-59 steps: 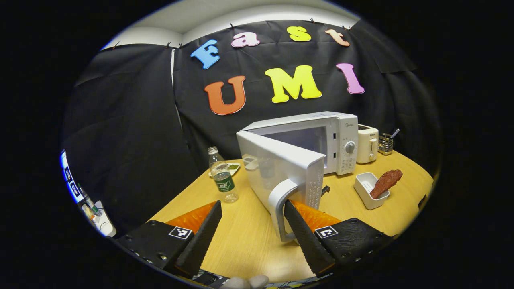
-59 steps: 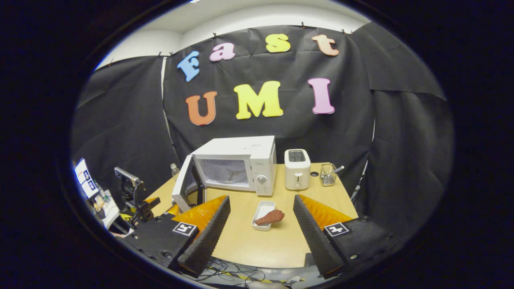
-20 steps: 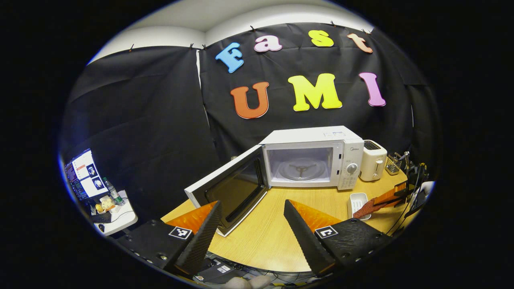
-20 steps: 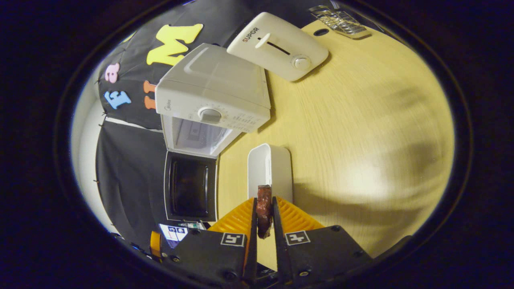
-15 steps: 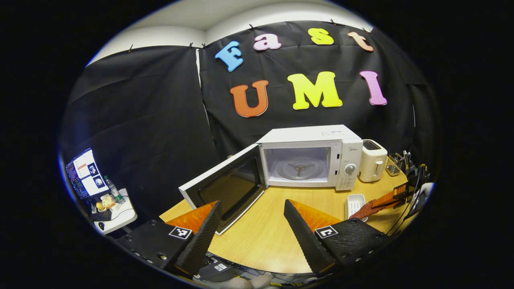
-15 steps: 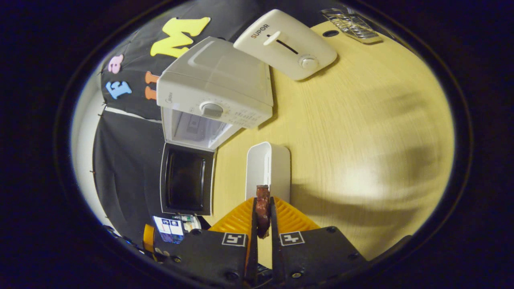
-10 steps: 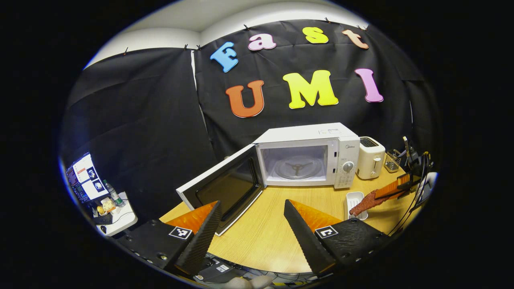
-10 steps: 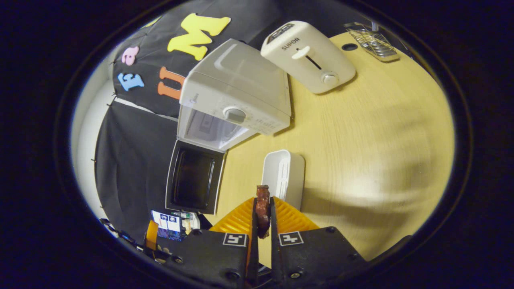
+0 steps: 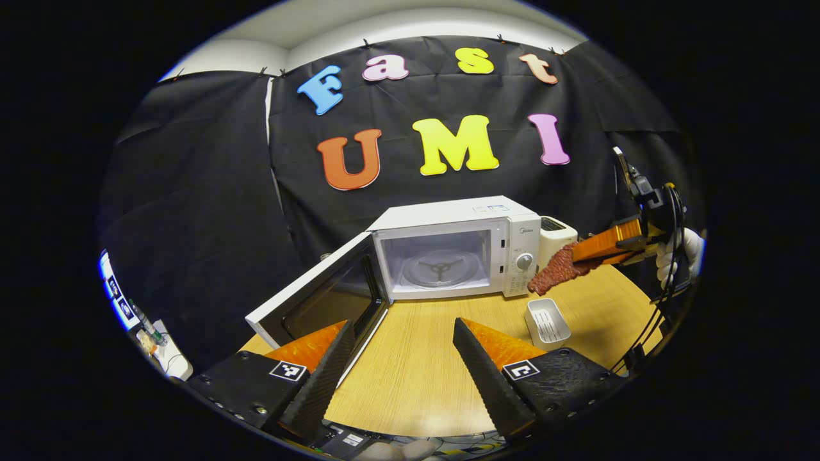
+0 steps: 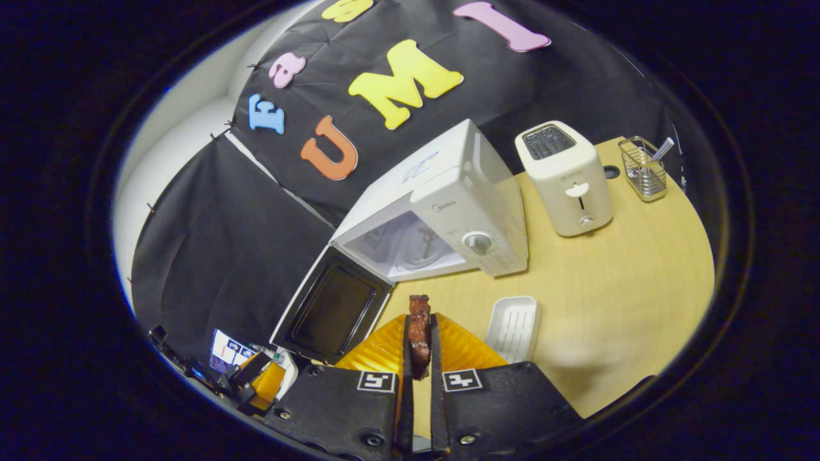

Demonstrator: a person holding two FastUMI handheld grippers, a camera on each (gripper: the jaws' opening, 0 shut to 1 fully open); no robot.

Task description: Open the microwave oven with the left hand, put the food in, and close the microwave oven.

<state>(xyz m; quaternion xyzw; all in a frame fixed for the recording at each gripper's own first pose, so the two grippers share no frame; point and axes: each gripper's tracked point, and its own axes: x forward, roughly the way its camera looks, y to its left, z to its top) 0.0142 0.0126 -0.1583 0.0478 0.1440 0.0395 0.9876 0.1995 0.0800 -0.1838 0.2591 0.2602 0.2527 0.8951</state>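
The white microwave stands at the back of the wooden table, its door swung wide to the left and the glass turntable bare inside. My right gripper is shut on a reddish-brown piece of food. In the left gripper view that food hangs in the air right of the microwave's dial panel, above the white dish. My left gripper is open at the near table edge with nothing between its fingers.
A cream toaster stands right of the microwave, with a wire basket beyond it. The white dish lies in front of the microwave's panel. A hand holds the right gripper. A small side table sits low left.
The right gripper has lifted the food up off the dish and toward the microwave, tilting more level. The left gripper has drifted back and left, staying open.
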